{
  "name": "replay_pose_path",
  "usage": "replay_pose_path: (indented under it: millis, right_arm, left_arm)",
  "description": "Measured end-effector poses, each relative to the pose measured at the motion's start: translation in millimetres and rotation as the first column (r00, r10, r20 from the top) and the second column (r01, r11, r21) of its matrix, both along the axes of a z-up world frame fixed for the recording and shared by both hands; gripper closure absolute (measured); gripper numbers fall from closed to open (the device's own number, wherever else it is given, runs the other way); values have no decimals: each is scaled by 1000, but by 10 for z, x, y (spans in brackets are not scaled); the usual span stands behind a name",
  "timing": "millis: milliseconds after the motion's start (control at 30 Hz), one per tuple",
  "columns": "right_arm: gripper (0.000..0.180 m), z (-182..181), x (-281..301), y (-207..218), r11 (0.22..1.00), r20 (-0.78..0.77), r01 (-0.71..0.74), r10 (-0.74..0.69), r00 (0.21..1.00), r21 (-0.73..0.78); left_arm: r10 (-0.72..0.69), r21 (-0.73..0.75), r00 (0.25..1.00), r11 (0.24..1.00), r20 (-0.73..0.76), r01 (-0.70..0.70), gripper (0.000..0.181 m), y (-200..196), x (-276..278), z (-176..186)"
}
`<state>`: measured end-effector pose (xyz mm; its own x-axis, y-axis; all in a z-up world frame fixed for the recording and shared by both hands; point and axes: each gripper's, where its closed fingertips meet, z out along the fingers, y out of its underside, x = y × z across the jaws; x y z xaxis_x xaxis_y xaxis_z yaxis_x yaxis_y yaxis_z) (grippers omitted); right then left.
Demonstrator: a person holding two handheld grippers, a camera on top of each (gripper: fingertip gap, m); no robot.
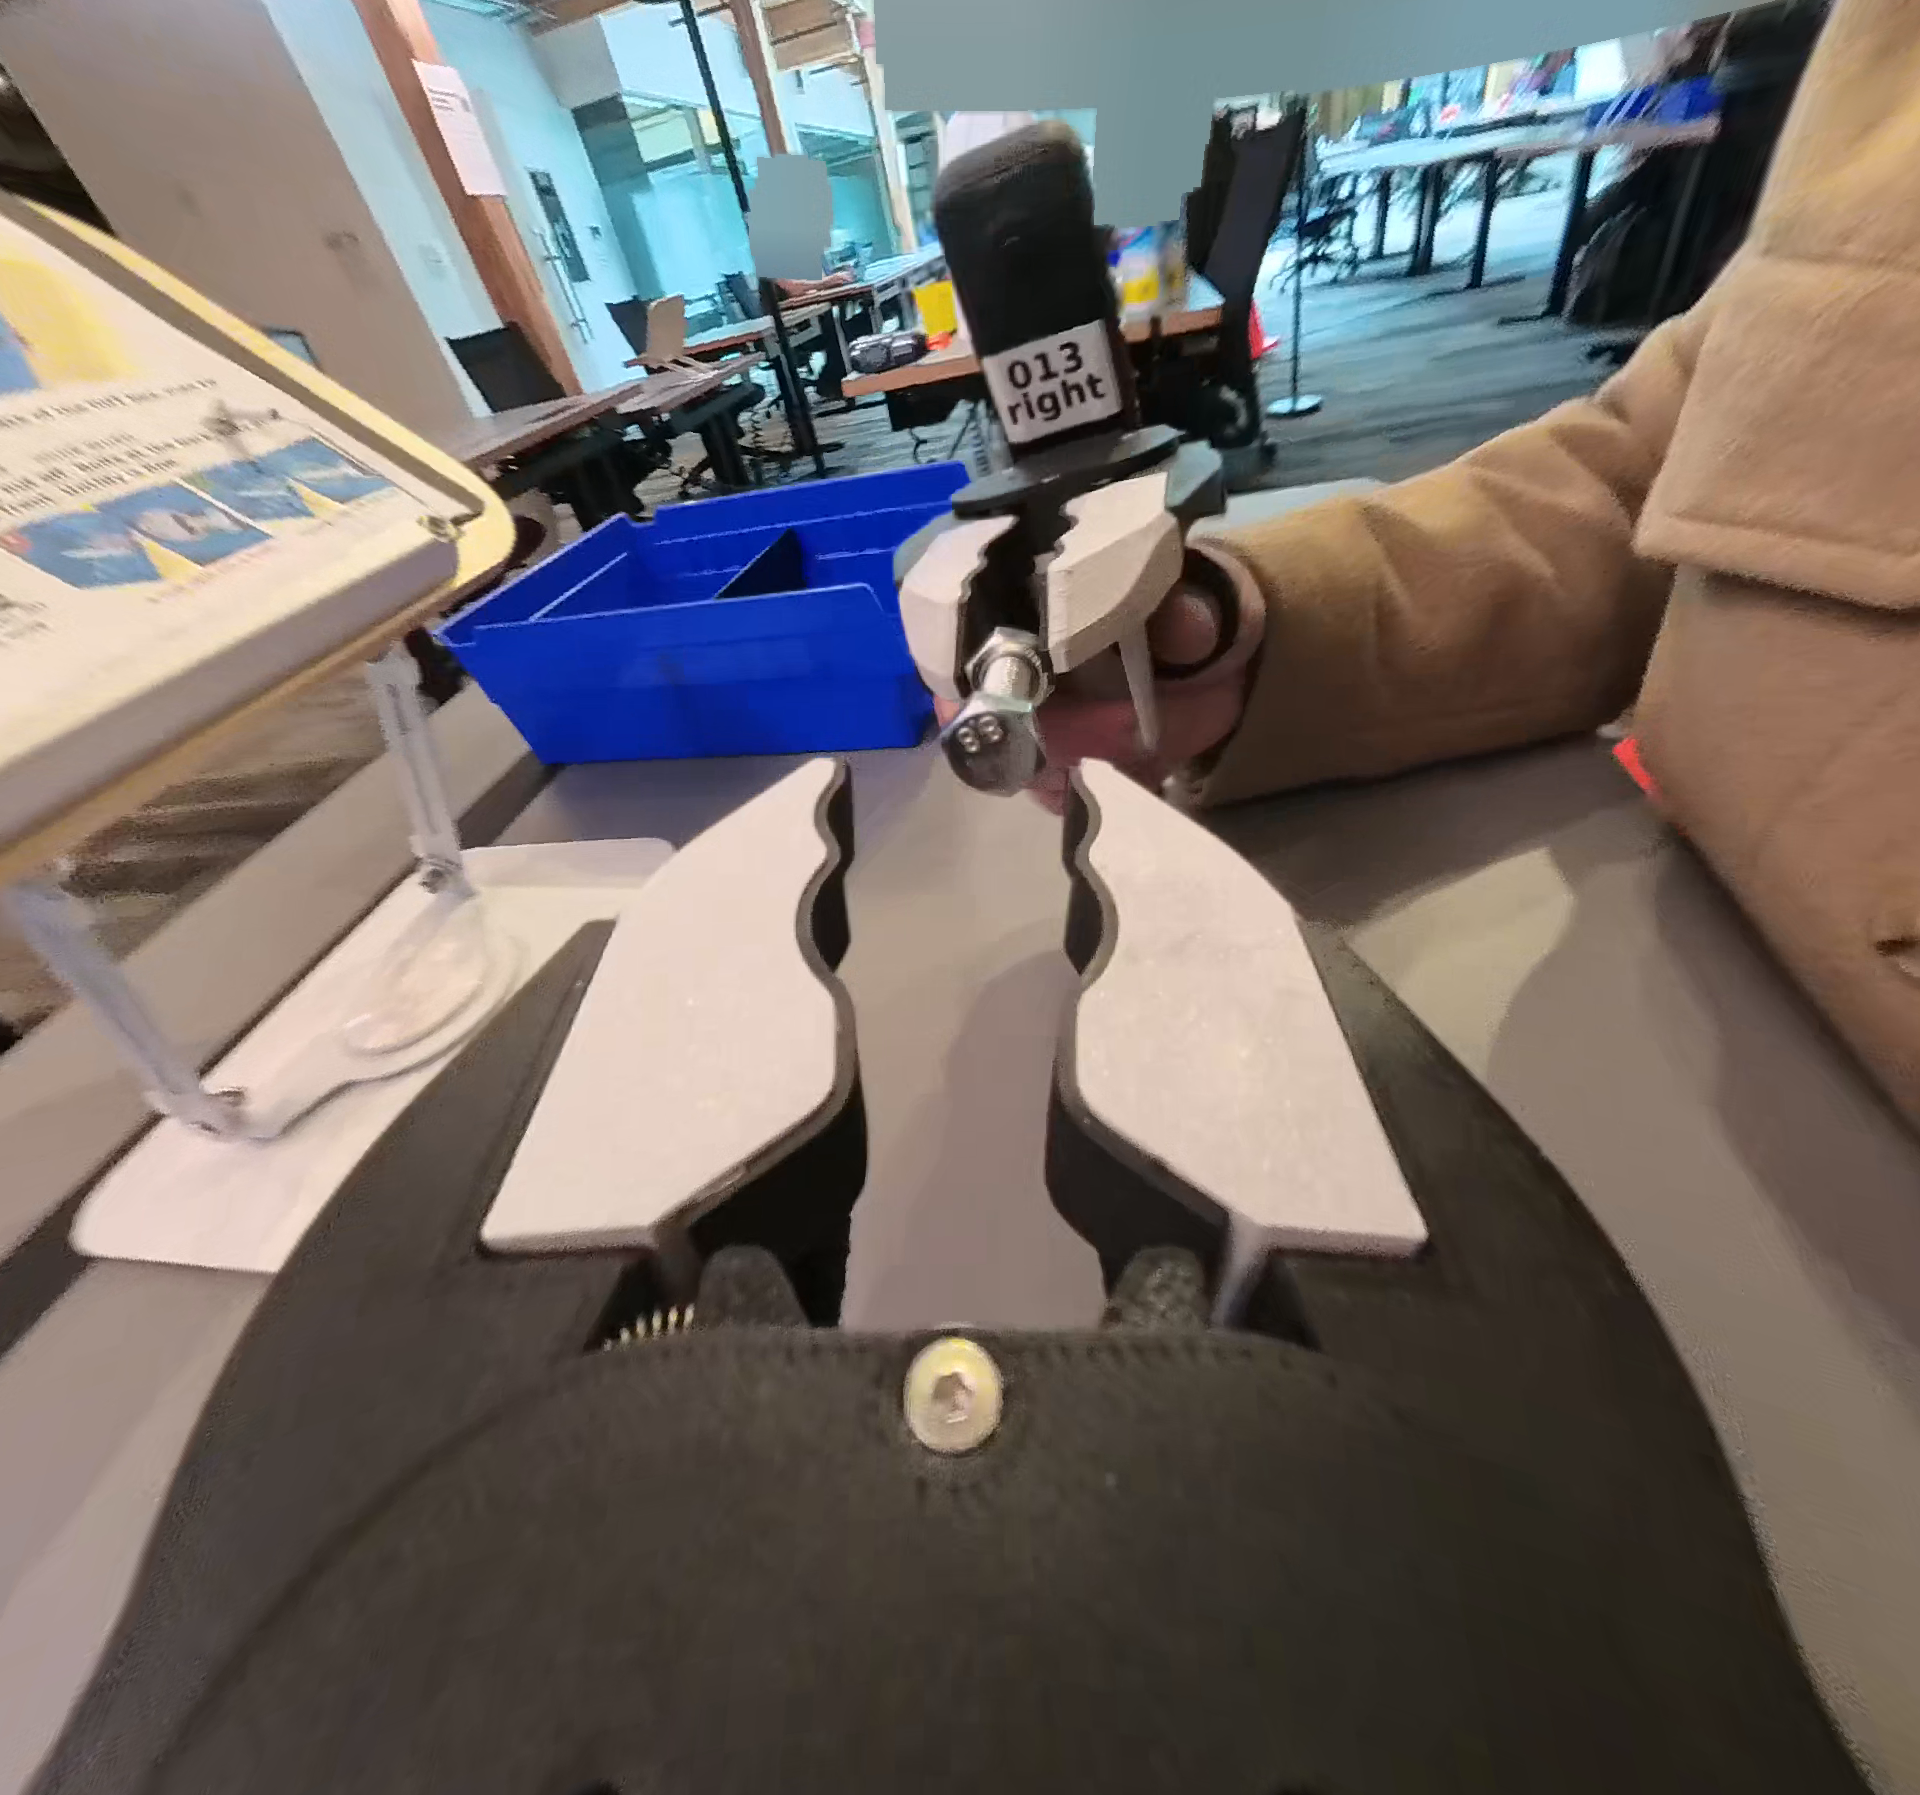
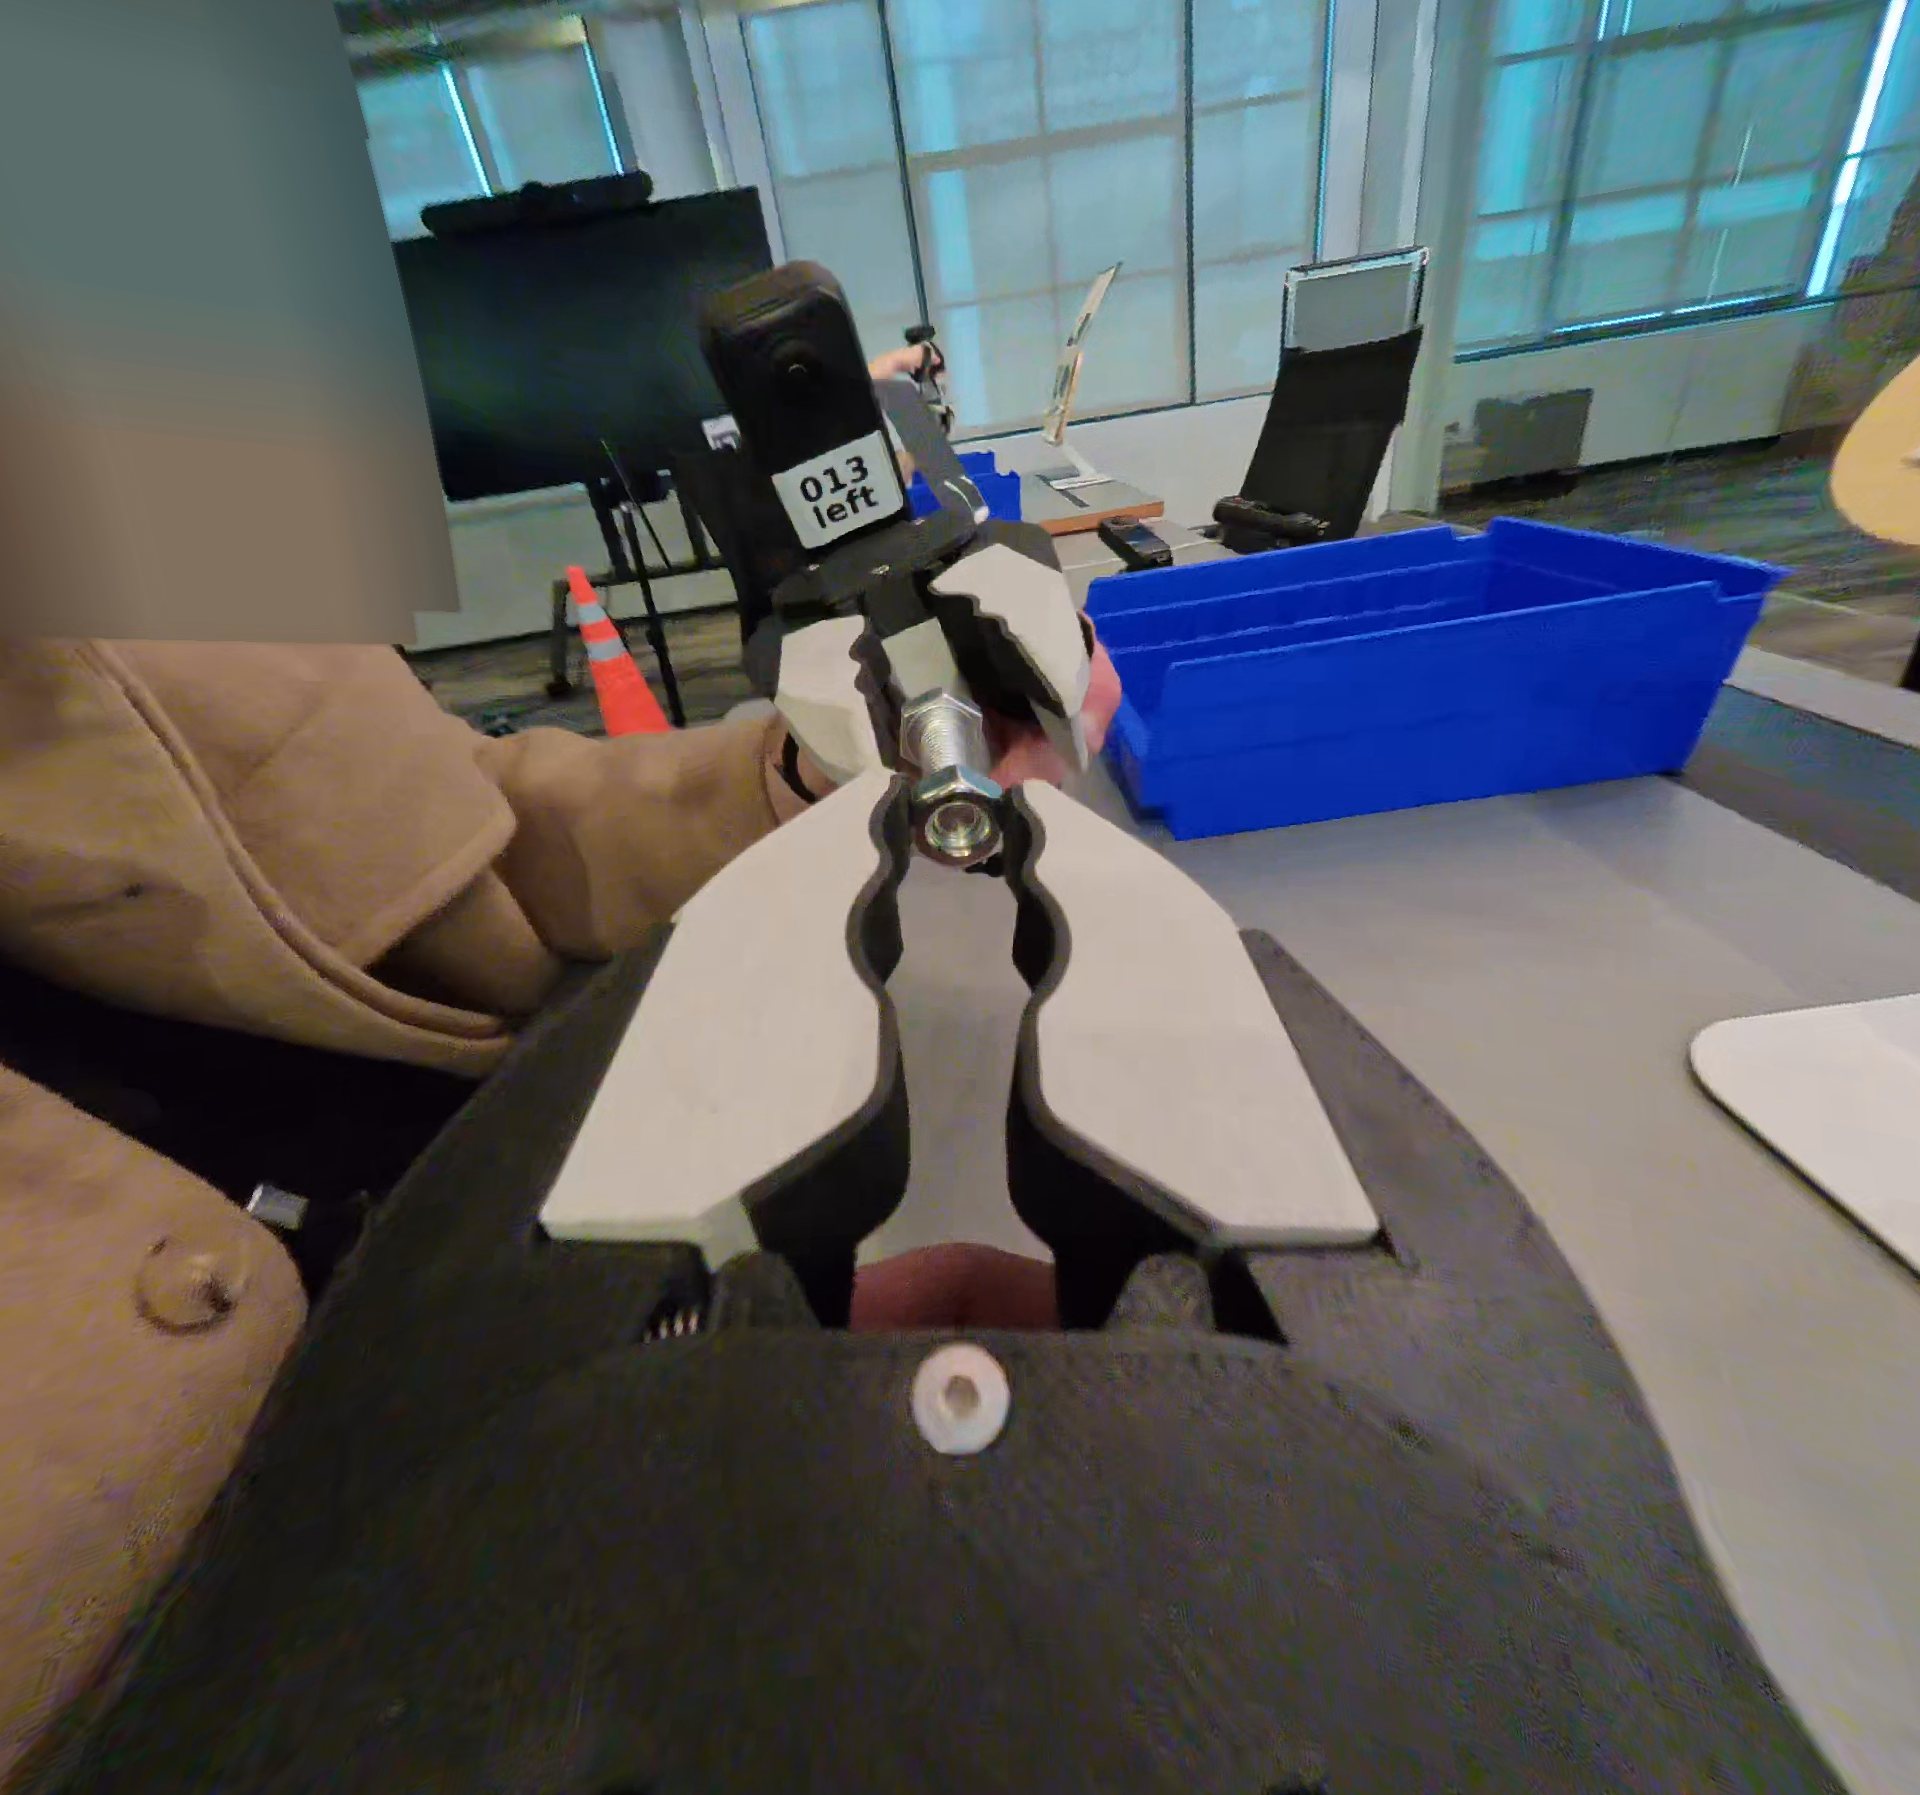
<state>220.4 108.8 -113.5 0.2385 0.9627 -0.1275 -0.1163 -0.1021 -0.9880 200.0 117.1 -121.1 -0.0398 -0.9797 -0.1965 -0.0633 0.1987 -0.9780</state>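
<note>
A steel hex bolt (image 1: 992, 743) with a nut (image 1: 1000, 656) on its thread is held in the air above the grey table (image 1: 1507, 924). My right gripper (image 2: 956, 810) is shut on the nut (image 2: 956, 826), and it also shows in the left wrist view (image 1: 1013, 675). The bolt head (image 2: 932, 711) points toward my left gripper (image 1: 961, 784), which is open. The head sits just at its fingertips, with a gap on both sides. The left gripper also shows in the right wrist view (image 2: 951, 748).
A blue plastic bin (image 1: 707, 675) stands on the table behind the grippers and shows in the right wrist view (image 2: 1434, 685). A tilted instruction sheet on a clear stand (image 1: 208, 519) has a white base (image 2: 1829, 1101). A person's tan coat sleeve (image 1: 1455, 623) is close by. My two grippers' fingertips are within a few centimetres of each other.
</note>
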Motion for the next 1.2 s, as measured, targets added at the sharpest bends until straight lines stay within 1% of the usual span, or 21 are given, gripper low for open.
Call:
replay_pose_path:
  millis: [167, 267, 333, 433, 600, 700, 800, 900, 967, 1100, 1167, 1200]
  right_arm:
    - [162, -2, -7, 1, 984, -119, -96, 78, 990, -148]
    - [162, -14, -23, -16, 968, -163, -151, 119, 979, -202]
    - [163, -32, -41, -37, 954, -179, -189, 149, 972, -232]
    - [163, -44, -51, -40, 942, -200, -214, 165, 966, -257]
    - [162, -59, -60, -42, 936, -209, -226, 173, 963, -269]
    - [162, -69, -60, -34, 945, -196, -209, 162, 967, -253]
    - [162, -85, -61, -21, 973, -135, -144, 121, 983, -180]
    - [162, -88, -62, -7, 998, -37, -48, 46, 998, -45]
    - [162, -110, -53, 0, 998, 48, 8, -11, 999, 68]
    - [162, -160, -26, 11, 965, 170, 76, -121, 978, 249]
    - [162, -189, -17, 6, 927, 230, 95, -187, 955, 363]
    - [162, -200, -14, 4, 901, 259, 98, -224, 940, 423]
  left_arm:
    - [57, 169, 997, 984, -47, -48, 147, -58, 37, 7]
    - [68, 214, 996, 975, -53, -55, 149, -94, 62, 14]
    - [64, 226, 996, 973, -58, -49, 152, -114, 70, 12]
    - [53, 238, 997, 970, -56, -38, 162, -146, 67, 21]
    - [42, 211, 997, 977, -61, -28, 163, -151, 63, 11]
    - [29, 153, 998, 988, -64, -19, 163, -144, 63, 6]
    - [1, 40, 998, 999, -70, 2, 163, -126, 64, -11]
    - [-39, -106, 998, 994, -52, 33, 163, -104, 61, -15]
    - [-77, -209, 995, 976, -58, 63, 163, -101, 67, -51]
    - [-138, -404, 989, 908, -46, 108, 163, -87, 94, -124]
    - [-183, -508, 983, 849, -27, 144, 163, -92, 103, -157]
    - [-194, -533, 981, 831, -13, 157, 163, -91, 108, -172]
